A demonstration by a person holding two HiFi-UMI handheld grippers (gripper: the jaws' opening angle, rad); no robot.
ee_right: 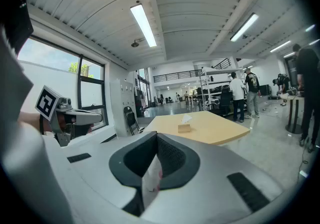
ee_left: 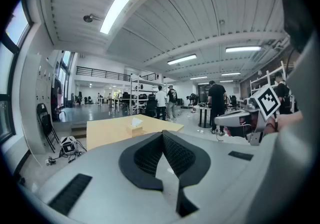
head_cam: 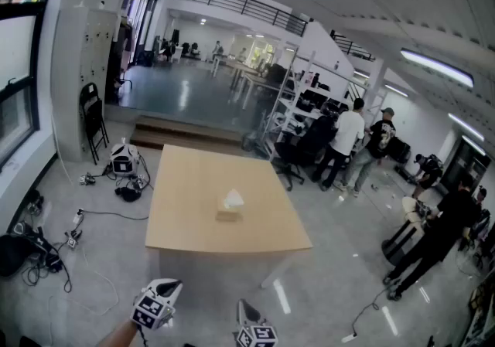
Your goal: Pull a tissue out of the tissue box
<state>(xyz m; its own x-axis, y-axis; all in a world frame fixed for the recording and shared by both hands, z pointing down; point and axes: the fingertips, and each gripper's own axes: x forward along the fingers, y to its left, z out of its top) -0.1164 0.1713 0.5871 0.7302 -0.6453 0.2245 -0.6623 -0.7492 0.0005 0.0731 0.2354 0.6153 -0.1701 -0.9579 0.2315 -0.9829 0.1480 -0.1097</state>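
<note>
Sitting near the middle of one table (head_cam: 186, 175), one box (head_cam: 228, 215) is seen, one tissue (head_cam: 233, 199) raised from its top, two grippers held well apart from it, left gripper (ee_left: 162, 135) closed on nothing, right gripper (ee_right: 156, 135) likewise closed and empty, one chair (head_cam: 93, 117) by the wall.

The head view looks from standing height, forward and down, at a wooden table (head_cam: 178, 214) well ahead. The left gripper (head_cam: 172, 286) and right gripper (head_cam: 244, 308) sit at the bottom of that view. Each gripper view looks nearly level along its own jaws toward that distant table and tissue box (head_cam: 229, 212), and catches the other gripper beside it.
</note>
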